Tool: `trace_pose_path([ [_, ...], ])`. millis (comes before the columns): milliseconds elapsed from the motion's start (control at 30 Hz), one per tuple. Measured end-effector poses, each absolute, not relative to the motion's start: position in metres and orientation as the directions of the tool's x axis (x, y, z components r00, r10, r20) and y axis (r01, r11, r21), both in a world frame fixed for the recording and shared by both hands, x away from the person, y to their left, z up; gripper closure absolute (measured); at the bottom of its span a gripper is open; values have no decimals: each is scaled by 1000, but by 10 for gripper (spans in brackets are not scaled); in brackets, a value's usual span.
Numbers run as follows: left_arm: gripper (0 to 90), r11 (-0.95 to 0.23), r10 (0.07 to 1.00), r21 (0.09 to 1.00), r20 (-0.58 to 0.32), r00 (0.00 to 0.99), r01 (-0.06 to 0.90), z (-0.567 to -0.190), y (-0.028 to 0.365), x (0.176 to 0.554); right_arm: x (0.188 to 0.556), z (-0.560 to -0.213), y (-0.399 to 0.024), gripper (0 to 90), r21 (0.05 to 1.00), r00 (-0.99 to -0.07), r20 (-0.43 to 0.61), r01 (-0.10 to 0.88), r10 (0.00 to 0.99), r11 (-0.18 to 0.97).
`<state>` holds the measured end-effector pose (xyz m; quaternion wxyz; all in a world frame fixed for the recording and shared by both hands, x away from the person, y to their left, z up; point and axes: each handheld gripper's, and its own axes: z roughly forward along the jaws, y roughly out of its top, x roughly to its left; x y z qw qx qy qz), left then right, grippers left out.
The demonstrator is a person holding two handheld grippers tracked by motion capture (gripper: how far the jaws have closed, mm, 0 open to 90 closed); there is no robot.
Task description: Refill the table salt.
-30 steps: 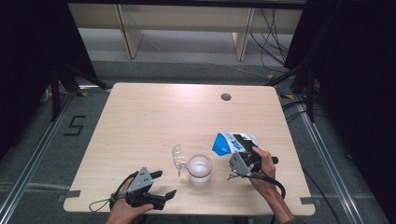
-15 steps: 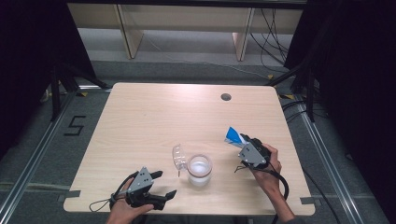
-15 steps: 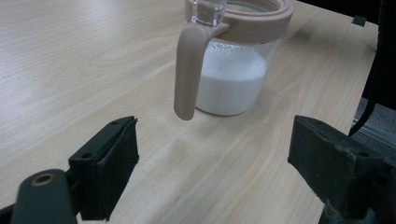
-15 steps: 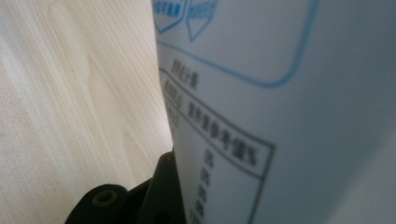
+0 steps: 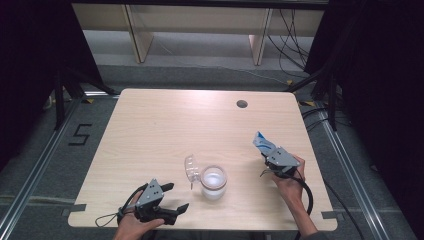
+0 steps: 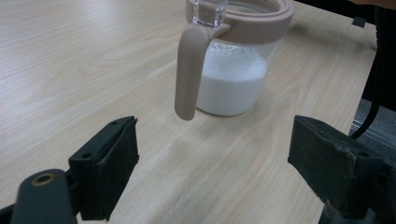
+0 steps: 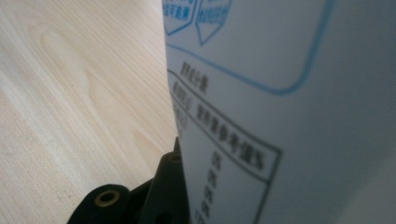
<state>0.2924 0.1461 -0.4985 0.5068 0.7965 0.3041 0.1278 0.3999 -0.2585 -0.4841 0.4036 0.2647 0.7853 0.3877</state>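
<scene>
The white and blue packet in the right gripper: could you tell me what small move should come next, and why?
Probably lower the packet onto the table and let go. The right gripper holds it away from the jar, which already contains white powder with its lid swung open. The left gripper waits open beside the jar.

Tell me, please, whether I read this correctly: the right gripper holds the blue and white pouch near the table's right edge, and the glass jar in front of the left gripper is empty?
Not quite: the jar is not empty. The left gripper view shows white powder filling its lower half. The rest holds: the right gripper grips the blue and white pouch near the table's right edge, and the left gripper faces the jar.
</scene>
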Motion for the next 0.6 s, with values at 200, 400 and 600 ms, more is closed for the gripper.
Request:
trace_pose_path([
  [200, 152, -304, 616, 884, -101, 781, 355, -498, 147, 293, 405, -493, -268, 798, 856, -542, -342, 157, 768, 493],
  [400, 152, -300, 621, 883, -106, 777, 360, -498, 147, 292, 407, -497, -277, 798, 896, -535, -251, 187, 807, 403],
  [600, 152, -295, 619, 886, -107, 778, 356, -498, 146, 292, 406, -499, -282, 760, 912, -525, -194, 215, 829, 350],
])
